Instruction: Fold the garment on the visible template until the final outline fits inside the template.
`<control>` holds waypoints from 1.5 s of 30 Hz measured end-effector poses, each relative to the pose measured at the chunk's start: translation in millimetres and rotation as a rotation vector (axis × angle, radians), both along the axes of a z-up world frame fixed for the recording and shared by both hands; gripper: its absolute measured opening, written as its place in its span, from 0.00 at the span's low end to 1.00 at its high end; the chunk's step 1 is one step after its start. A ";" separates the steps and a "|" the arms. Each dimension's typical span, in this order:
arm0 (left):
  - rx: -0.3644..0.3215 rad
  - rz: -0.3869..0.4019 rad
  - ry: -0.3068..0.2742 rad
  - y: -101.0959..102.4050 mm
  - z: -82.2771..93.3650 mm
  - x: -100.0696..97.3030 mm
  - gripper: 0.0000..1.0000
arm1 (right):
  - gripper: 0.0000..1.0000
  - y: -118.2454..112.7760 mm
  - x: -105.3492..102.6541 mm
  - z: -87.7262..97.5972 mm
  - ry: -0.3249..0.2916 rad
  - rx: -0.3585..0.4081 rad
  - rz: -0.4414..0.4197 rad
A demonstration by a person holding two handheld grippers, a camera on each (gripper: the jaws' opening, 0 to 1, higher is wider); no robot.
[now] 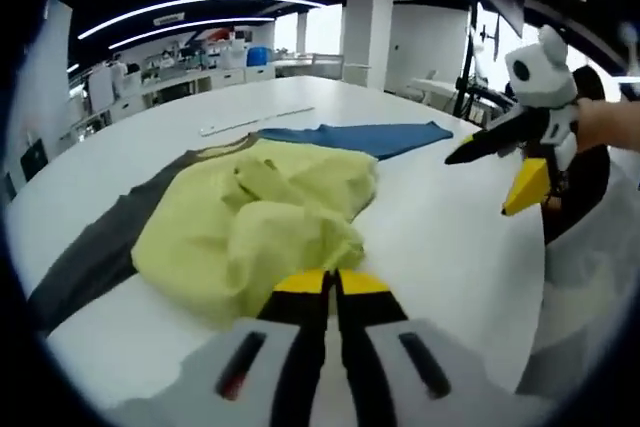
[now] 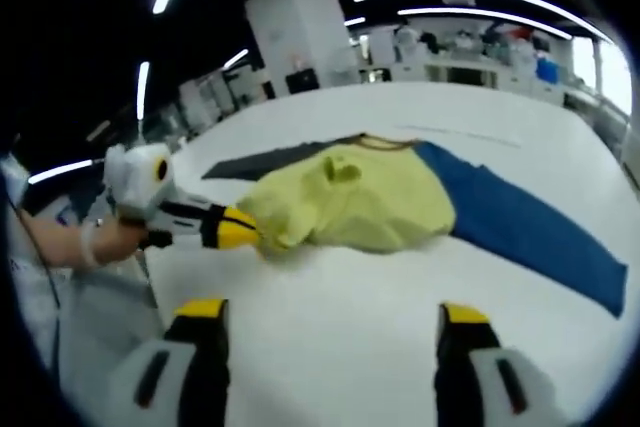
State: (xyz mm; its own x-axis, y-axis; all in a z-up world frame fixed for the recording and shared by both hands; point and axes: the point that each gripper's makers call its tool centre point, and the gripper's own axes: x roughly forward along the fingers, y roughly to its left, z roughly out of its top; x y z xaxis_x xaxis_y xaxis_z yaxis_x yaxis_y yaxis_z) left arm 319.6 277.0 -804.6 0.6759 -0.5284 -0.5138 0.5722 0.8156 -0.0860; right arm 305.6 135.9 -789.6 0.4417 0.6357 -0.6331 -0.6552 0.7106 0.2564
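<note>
Garment: bunched yellow on worktop, near edge | left gripper pinches its hem; right gripper spread, hovering | you pull slowly, flattening wrinkles before folding.

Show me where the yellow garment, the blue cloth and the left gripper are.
yellow garment (image 2: 360, 202): right gripper view, middle of crumpled fabric.
blue cloth (image 2: 530, 227): right gripper view, flat middle.
left gripper (image 2: 250, 230): right gripper view, yellow tips at garment edge.

The left hand-held gripper has its yellow-tipped jaws pressed together, pointing forward. The right hand-held gripper holds its jaws wide apart, raised and gripped by a hand.
</note>
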 end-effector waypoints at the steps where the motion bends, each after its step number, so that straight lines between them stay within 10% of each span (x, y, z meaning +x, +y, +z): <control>1: -0.016 0.017 -0.002 5.1 3.7 0.6 0.00 | 0.82 1.6 1.9 -0.2 0.001 0.002 0.003; 13: -0.050 0.145 -0.013 59.1 20.6 0.0 0.00 | 0.44 51.9 23.1 -8.1 0.029 0.070 0.035; 31: -0.056 0.213 -0.005 85.0 22.9 -6.7 0.00 | 0.23 88.8 62.0 -37.7 0.099 0.099 -0.007; 45: -0.059 0.237 0.004 95.2 21.7 -12.8 0.00 | 0.08 97.8 48.5 -38.2 0.153 0.128 -0.024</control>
